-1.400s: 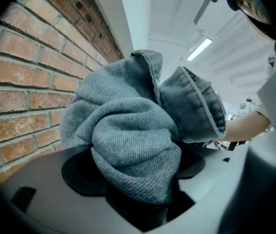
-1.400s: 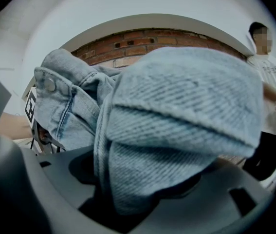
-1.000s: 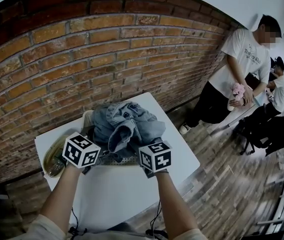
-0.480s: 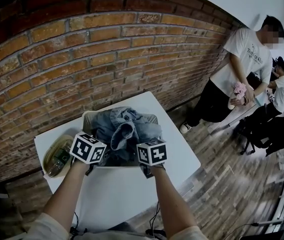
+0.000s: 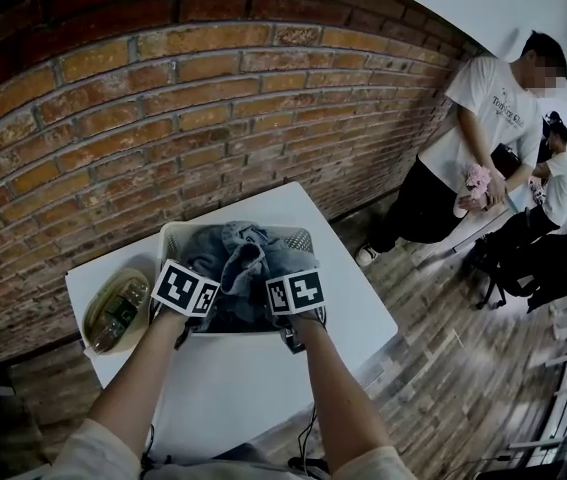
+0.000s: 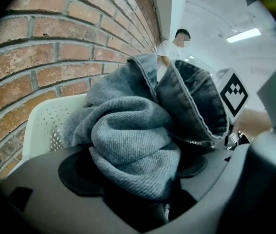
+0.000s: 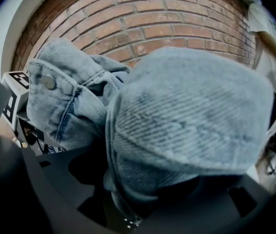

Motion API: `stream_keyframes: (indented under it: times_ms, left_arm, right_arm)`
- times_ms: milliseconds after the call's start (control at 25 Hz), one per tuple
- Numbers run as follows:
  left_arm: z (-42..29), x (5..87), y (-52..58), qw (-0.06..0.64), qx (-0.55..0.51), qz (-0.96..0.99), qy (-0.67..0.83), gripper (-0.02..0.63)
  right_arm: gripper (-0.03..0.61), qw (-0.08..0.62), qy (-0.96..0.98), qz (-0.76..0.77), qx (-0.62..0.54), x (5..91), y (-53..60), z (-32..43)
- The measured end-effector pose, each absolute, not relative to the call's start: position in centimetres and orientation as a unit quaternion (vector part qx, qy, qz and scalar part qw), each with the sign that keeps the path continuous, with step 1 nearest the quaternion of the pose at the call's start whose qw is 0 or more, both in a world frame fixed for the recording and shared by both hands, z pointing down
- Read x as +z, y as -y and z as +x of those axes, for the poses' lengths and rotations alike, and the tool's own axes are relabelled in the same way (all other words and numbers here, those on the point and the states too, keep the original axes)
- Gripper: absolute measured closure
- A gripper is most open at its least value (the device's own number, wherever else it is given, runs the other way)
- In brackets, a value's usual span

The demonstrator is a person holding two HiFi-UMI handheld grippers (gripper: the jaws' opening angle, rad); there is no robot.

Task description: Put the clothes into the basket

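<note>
Your left claw (image 6: 135, 172) and right claw (image 7: 147, 189) both clamp the jeans (image 5: 241, 260). The jeans lie in the basket (image 5: 175, 236).

Red brick wall (image 5: 163, 88), white table (image 5: 225, 388), wooden plank floor (image 5: 443, 368).

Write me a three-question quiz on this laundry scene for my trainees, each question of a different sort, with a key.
1. True or false: the denim clothes lie on the white table, outside the basket.
2. In the head view, what sits on the table to the left of the basket? A an oval dish; B a kettle; C a laptop.
3. Fill in: the left gripper and the right gripper are both shut on ____.
Key: 1 false; 2 A; 3 the denim clothes.
</note>
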State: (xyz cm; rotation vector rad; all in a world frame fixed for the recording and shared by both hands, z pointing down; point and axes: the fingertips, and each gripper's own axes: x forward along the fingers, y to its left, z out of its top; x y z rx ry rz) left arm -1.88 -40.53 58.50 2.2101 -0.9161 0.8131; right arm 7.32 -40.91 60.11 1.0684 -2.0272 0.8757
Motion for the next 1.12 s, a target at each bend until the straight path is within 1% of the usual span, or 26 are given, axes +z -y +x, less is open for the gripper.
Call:
stream_keyframes:
  times_ms: [120, 360, 880, 1120]
  left_arm:
    - [-2.4, 59.2, 40.6, 0.318, 0.319, 0.817, 0.361, 0.21]
    - [-2.5, 59.2, 40.6, 0.331, 0.316, 0.808, 0.372, 0.193]
    - [-2.8, 56.4, 39.8, 0.349, 0.273, 0.814, 0.377, 0.184]
    - [-4.2, 54.4, 39.5, 0.327, 0.267, 0.817, 0.393, 0.184]
  right_arm:
    - [0.276, 0.346, 0.77, 0.405, 0.351, 60.6, 40.5, 7.4]
    - [0.255, 0.349, 0.754, 0.414, 0.372, 60.8, 40.5, 7.8]
    - [0.212, 0.326, 0.752, 0.421, 0.389, 58.4, 39.6, 8.4]
    - [0.21, 0.313, 0.754, 0.442, 0.372, 56.6, 39.1, 8.8]
